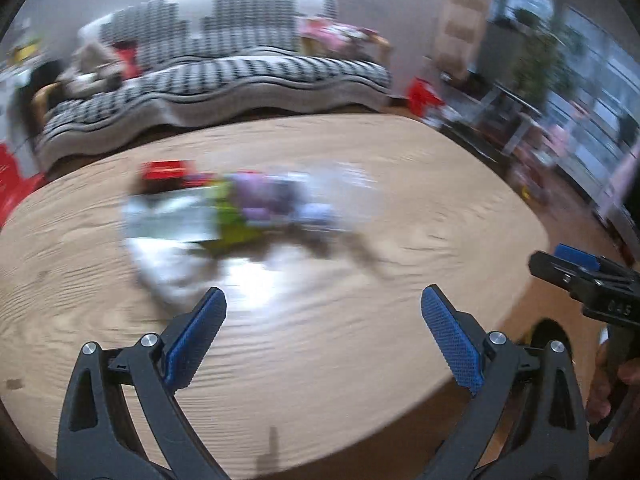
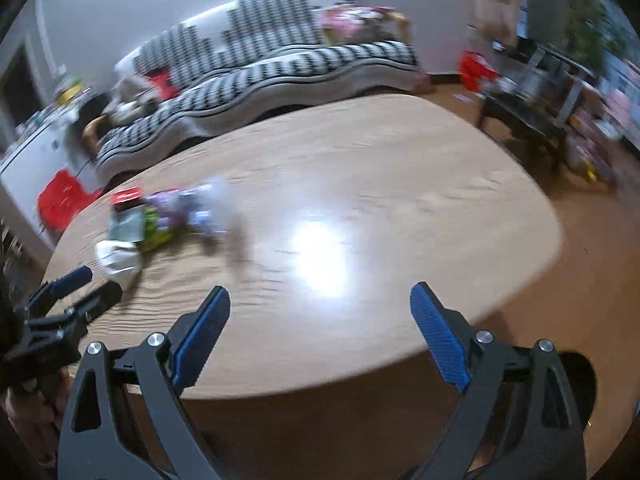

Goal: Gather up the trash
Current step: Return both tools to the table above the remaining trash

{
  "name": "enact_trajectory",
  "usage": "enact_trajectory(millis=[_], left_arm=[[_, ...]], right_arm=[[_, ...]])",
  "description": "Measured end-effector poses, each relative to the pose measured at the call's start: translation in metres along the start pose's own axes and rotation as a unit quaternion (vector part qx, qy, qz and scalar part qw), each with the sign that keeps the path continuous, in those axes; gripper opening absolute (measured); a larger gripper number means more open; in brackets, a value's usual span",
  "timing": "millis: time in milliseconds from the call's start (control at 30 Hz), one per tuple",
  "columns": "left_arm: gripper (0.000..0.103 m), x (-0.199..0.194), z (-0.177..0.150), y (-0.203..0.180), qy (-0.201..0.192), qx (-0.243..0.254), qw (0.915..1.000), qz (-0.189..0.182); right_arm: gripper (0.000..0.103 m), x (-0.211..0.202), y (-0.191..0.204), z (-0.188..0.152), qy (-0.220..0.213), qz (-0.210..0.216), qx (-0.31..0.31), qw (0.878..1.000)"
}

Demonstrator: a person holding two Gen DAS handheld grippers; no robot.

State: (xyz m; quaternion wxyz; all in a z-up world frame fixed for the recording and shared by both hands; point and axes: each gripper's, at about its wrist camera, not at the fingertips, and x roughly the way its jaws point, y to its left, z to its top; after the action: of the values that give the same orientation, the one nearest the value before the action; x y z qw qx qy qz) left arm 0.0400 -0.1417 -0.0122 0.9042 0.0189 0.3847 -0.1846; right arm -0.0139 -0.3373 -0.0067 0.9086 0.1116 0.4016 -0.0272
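Trash (image 1: 232, 216) is seen lying in a loose, blurred heap on the wooden table (image 1: 360, 360), toward the table's far left part, well ahead of both claws. From the left of the heap, a red item (image 1: 164, 170) is made out at its far edge, a pale crumpled wrapper (image 1: 168, 220) sits in front of it, a green piece (image 1: 232, 220) follows, then purple packets (image 1: 264, 196), and something clear (image 1: 352, 184) ends the pile on the right; finer detail is lost to motion blur. The left claw (image 1: 322, 300) is held above the near part of the table with its blue pads spread wide, and nothing is gripped between them. To its right, past the table's edge, the right claw (image 1: 576, 264) is glimpsed from the side. In the right wrist view the same heap (image 2: 168, 216) is placed at the far left of the table (image 2: 360, 160), with the left claw (image 2: 86, 284) low at the left border. The right claw (image 2: 320, 296) is held over the near edge of the table, its jaws likewise wide apart and empty. Behind the table a black-and-white patterned sofa (image 1: 240, 60) is stretched along the wall, and a red bag (image 1: 424, 96) is set on the floor to its right.
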Motion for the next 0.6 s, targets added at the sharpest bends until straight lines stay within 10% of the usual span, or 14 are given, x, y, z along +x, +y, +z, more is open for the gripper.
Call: enact_trajectory(millis=[267,600], left_arm=[[0.095,-0.010,-0.005,0.096,0.004,-0.061,0.9966,0.056],[0.095,0.023,-0.009,0.115,0.022,-0.063,0.9951,0.073]], right_arm=[[0.087,0.039,0.088,0.013,0.006,0.035,-0.063,0.997],[0.079,0.080,0.104,0.028,0.007,0.042,-0.063,0.997]])
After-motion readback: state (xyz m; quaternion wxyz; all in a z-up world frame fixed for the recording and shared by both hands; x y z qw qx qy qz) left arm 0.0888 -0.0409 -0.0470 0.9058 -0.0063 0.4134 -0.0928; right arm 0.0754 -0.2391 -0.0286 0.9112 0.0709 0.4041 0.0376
